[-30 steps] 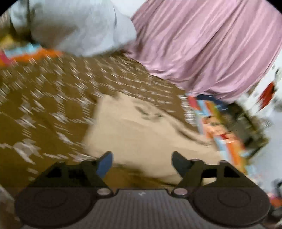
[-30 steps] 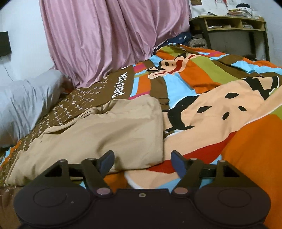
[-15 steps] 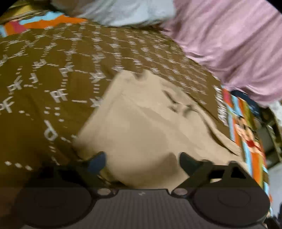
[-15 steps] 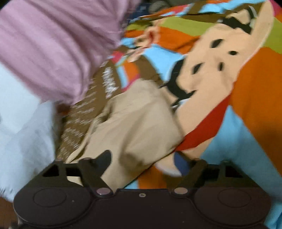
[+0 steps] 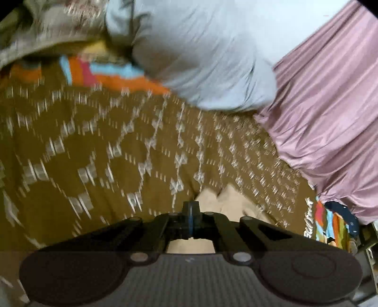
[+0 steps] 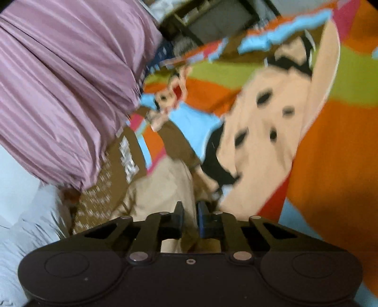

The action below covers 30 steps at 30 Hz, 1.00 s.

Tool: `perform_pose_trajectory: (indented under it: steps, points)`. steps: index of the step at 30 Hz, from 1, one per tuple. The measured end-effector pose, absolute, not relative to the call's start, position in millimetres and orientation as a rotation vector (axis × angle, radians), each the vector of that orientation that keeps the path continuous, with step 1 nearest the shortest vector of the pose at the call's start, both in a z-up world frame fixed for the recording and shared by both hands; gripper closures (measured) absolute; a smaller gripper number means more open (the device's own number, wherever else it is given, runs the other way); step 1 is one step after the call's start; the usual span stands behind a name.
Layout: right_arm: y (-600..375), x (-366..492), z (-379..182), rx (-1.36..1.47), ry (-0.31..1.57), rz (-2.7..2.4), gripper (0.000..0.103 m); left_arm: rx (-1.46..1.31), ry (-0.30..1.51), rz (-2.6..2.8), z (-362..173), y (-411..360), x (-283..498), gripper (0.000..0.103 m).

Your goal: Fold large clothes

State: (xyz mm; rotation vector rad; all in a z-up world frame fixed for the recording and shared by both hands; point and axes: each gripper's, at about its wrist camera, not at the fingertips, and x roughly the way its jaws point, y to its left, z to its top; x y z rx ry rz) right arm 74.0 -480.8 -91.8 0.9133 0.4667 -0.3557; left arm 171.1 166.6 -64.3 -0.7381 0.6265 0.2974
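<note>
A beige garment (image 6: 163,186) lies on the bed's patterned cover. My right gripper (image 6: 189,218) is shut on a fold of the beige cloth, which bunches between and under the fingers. In the left wrist view only a small part of the garment (image 5: 226,200) shows past my left gripper (image 5: 192,217), which is shut on its edge; more beige cloth shows under the jaws. Both views are blurred by motion.
The brown patterned bedspread (image 5: 106,153) fills the left view, with a grey pillow (image 5: 200,54) and pink curtain (image 5: 330,106) behind. The right view shows the colourful cartoon cover (image 6: 271,130), the pink curtain (image 6: 59,82) and a shelf (image 6: 212,16) at the back.
Both grippers went from open over the beige garment to shut on it. Both cameras have swung and tilted, and less of the garment shows in each view.
</note>
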Motion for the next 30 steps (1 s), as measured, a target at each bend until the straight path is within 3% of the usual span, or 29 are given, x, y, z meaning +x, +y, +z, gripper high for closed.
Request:
perform_pose_trajectory:
  steps: [2, 6, 7, 9, 10, 11, 15, 17, 19, 30]
  points:
    - [-483.4, 65.5, -80.3, 0.894, 0.438, -0.345, 0.103, -0.769, 0.666, 0.216, -65.8, 173.9, 168.9, 0.103]
    - [-497.4, 62.4, -80.8, 0.905, 0.468, -0.322, 0.103, -0.828, 0.743, 0.054, -88.5, 167.0, 161.3, 0.099]
    - [-497.7, 61.5, -84.4, 0.919, 0.502, -0.323, 0.097, -0.832, 0.754, 0.025, -92.8, 163.2, 157.4, 0.095]
    - [-491.4, 56.6, -91.1, 0.914, 0.548, -0.331, 0.083, -0.828, 0.779, -0.031, -101.9, 152.9, 154.3, 0.076]
    - [-486.7, 54.1, -94.5, 0.915, 0.557, -0.316, 0.074, -0.82, 0.81, -0.046, -106.7, 145.2, 158.3, 0.061]
    - [-482.8, 52.3, -97.3, 0.922, 0.565, -0.301, 0.066, -0.812, 0.841, -0.05, -110.9, 138.7, 156.9, 0.056]
    - [-471.4, 60.5, -107.0, 0.932, 0.615, -0.24, 0.052, -0.771, 0.921, -0.011, -135.1, 123.0, 182.2, 0.05]
    - [-470.4, 67.6, -109.7, 0.95, 0.626, -0.213, 0.037, -0.79, 0.918, 0.054, -140.5, 124.7, 195.7, 0.045]
    - [-467.7, 75.1, -112.1, 0.964, 0.638, -0.211, 0.03, -0.818, 0.922, 0.115, -146.3, 128.8, 205.5, 0.043]
    - [-467.6, 103.0, -128.3, 0.934, 0.635, -0.289, 0.028, -0.959, 0.944, 0.098, -141.0, 156.0, 193.8, 0.044]
